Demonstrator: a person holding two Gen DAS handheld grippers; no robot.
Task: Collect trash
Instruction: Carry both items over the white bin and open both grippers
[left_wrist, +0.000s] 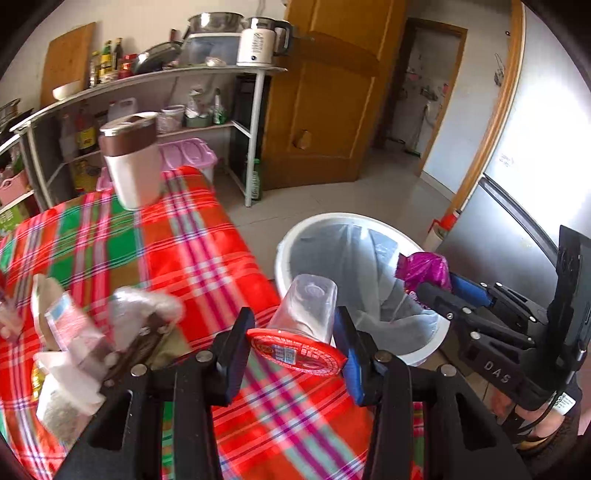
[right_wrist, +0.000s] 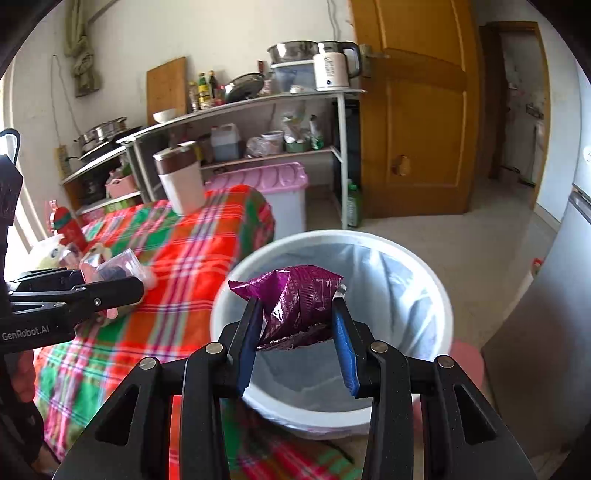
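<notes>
**Trash held over the bin, risk at the rim**

Purple wrapper (right_wrist: 299, 306) sits pinched in the right gripper (right_wrist: 297, 332), hanging above the white bin (right_wrist: 439, 295) on the floor, right of the table. Left gripper (left_wrist: 291, 341) clamps a clear plastic cup (left_wrist: 306, 310) with a red lid, nearer the plaid tablecloth (left_wrist: 192, 251) than the bin's middle. Released there, I'd guess the cup clips the rim and rolls off. More litter (left_wrist: 74, 332) waits on the table's near left.

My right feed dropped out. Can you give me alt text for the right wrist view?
The right gripper holds a crumpled purple snack wrapper between its jaws, above the open white lined bin. To the left is the plaid-covered table, with the left gripper over it.
</notes>
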